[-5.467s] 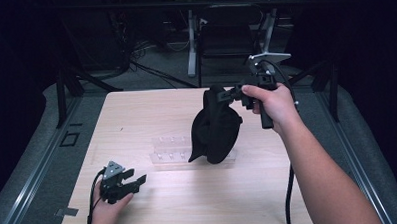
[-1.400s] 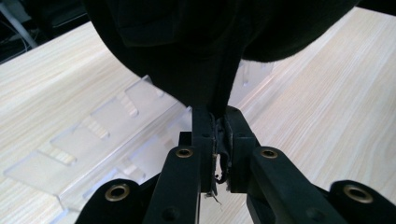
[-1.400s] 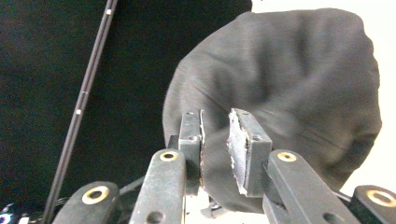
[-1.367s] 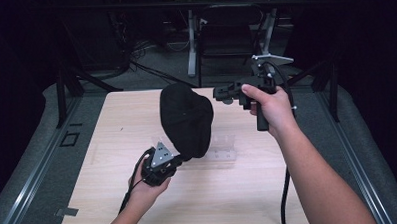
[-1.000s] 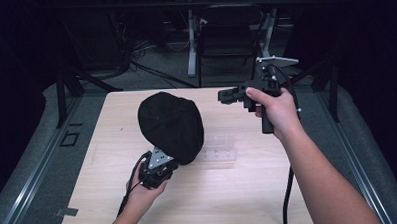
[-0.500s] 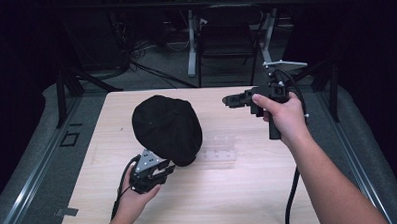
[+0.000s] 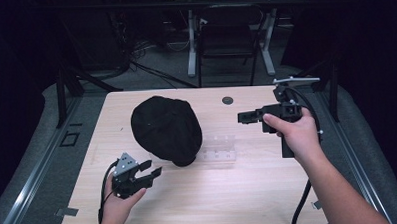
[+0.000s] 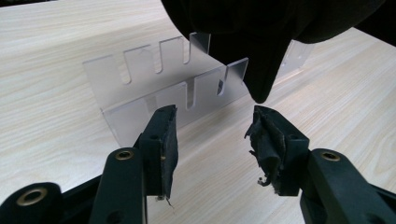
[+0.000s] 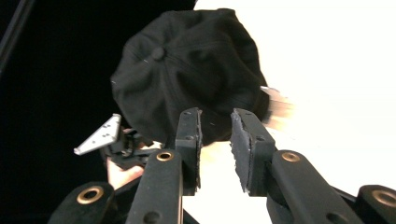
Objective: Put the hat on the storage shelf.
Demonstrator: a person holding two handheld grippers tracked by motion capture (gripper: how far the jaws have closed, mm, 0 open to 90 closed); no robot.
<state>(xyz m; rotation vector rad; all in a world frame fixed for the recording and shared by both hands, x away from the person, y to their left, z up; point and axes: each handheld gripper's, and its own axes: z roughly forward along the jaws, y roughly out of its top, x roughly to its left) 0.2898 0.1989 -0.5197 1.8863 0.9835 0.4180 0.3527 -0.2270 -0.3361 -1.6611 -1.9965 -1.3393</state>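
Left tool (image 7: 151, 172): held low over the desk (image 7: 249, 200), near the front-left of the cap (image 7: 166, 129); jaws apart, nothing between them. In the left gripper view the tool (image 8: 212, 135) points at the rack (image 8: 154, 88), its worn pads (image 8: 264, 140) just short of a hanging tip of the cap (image 8: 261, 70) and apart from it.

Right tool (image 7: 242, 117): held above the desk, well to the right of the cap, jaws pointing toward it. In the right gripper view the tool (image 9: 215, 144) has its jaws parted by a narrow gap, empty; pads (image 9: 243, 140) frayed at the edges.

Cap: black, soft, rounded crown with a button on top (image 9: 159, 52). Sits on the left end of the rack, draped over it, near the middle of the desk. Free of both tools.

Rack (image 7: 219, 149): clear plastic, two slotted walls; its right end sticks out from under the cap, flat on the desk.

Desk: pale wood grain; a small dark round disc (image 7: 227, 100) lies behind and to the right of the cap, near the far edge.

Hands: left hand (image 7: 117, 207) grips its tool from the front edge, below the cap; right hand (image 7: 295, 136) grips its tool to the cap's right, forearm running to the front-right corner.

Chair (image 7: 229, 36): dark, on the floor beyond the desk, behind the cap.
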